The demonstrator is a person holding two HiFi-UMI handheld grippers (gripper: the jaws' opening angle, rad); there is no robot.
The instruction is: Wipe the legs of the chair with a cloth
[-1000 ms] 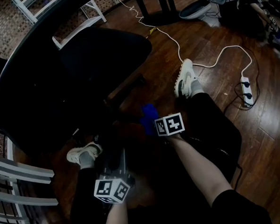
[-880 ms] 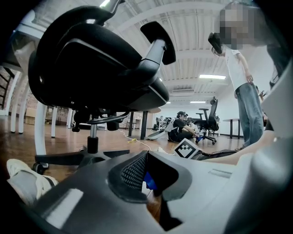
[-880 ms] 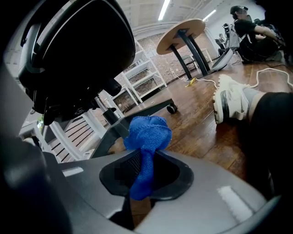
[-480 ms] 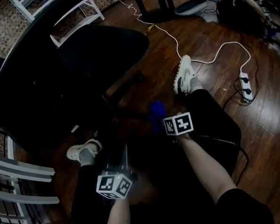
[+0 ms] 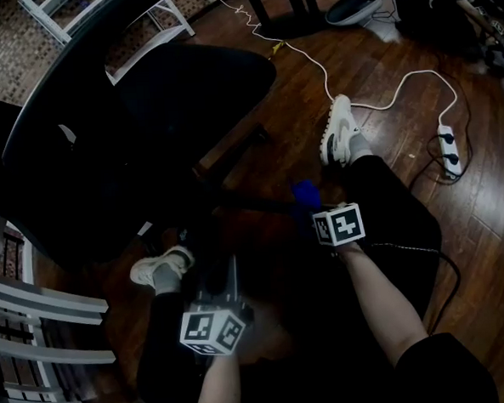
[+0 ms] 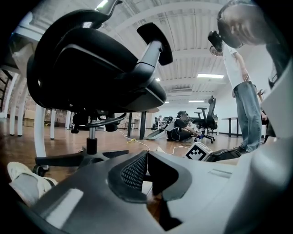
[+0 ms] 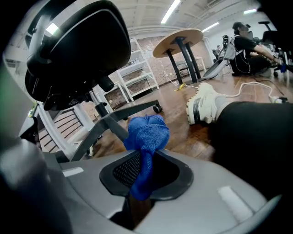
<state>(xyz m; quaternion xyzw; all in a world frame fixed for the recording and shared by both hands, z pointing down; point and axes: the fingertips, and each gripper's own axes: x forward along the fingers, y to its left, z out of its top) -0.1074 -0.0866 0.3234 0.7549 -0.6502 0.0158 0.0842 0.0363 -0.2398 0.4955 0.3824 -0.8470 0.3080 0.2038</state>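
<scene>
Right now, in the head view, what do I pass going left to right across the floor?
white rails → left shoe → blue cloth → power strip

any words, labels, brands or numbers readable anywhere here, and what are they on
No readable words, brands or numbers in any view.
Left gripper, marker cube: black and white square patterns only, no letters.
Right gripper, its marker cube: the same.
Blue cloth in the right gripper: no tag showing.
White shoe and power strip: any print is too small to read.
</scene>
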